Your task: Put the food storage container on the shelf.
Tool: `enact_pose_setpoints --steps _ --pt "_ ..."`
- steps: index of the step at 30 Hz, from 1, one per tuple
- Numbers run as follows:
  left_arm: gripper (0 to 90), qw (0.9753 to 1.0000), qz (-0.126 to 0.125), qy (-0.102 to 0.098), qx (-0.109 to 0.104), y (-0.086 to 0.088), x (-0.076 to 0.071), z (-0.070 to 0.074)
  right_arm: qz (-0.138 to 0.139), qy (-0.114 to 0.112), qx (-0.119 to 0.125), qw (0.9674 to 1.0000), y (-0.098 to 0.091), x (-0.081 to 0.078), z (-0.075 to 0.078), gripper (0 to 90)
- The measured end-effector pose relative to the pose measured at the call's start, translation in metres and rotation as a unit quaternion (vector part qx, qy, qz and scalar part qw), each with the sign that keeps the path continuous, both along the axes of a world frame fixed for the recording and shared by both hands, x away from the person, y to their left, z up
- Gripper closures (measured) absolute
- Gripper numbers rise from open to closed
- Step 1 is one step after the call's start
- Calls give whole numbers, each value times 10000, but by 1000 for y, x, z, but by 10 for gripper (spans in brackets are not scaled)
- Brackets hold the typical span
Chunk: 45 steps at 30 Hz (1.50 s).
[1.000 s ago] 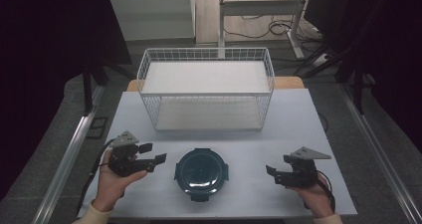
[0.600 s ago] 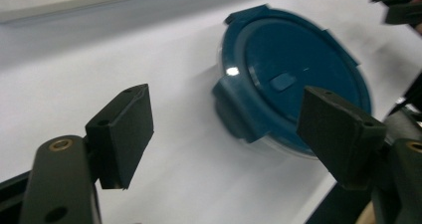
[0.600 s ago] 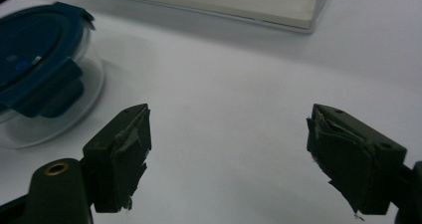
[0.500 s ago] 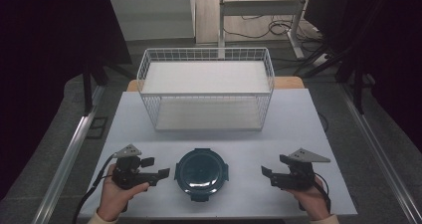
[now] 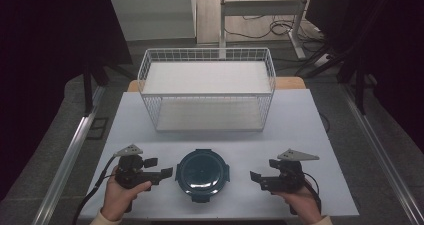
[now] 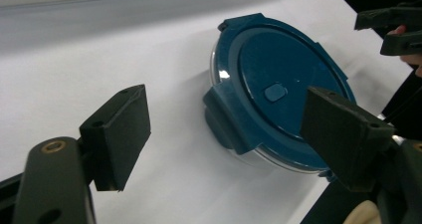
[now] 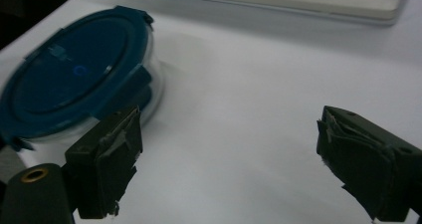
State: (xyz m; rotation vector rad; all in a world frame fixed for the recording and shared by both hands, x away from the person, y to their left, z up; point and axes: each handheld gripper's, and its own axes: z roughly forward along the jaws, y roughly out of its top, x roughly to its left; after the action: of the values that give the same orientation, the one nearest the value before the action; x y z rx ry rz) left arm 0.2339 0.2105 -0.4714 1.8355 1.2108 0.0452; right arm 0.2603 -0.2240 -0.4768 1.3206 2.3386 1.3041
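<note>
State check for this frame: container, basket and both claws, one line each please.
Round container: blue lid on, side clips down, upright on the table, untouched.
Wire basket: upright, empty, behind the container.
Left claw: open, jaws just widened, nothing between them.
Right claw: open, jaws just widened, nothing between them.

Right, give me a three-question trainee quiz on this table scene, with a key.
1. True or false: the round container has its blue lid on.
2. What stands behind the container, farther from the person? A) a wire basket B) a cardboard box C) a stack of plates
3. In one word, how do the jaws of the left gripper and the right gripper stand?

Key: 1. True, the lid sits on it. 2. A, the white wire basket. 3. Open: both have just been opening, with nothing between them, one on each side of the container.
</note>
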Motion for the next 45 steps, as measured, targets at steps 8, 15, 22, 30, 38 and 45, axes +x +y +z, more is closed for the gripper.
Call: enact_pose_setpoints --steps 8,15,22,30,38,45 --pt "194 9995 -90 258 -163 -8 8 -8 70 297 268 9992 18 1 1 101" --pt "192 9975 -87 564 -410 -11 21 -13 136 517 465 9975 42 8 0 101" --pt "187 9967 -141 624 -508 -13 21 -13 355 722 542 9953 77 15 1 99" --pt "160 9951 -292 818 -465 -20 21 -22 330 948 516 9936 90 15 -11 93" --pt "136 9919 -281 1086 -593 -23 25 -33 274 1245 694 9894 90 17 -20 92" --pt "147 9839 -453 1433 -963 -28 27 -46 296 1514 805 9847 97 17 -29 90"
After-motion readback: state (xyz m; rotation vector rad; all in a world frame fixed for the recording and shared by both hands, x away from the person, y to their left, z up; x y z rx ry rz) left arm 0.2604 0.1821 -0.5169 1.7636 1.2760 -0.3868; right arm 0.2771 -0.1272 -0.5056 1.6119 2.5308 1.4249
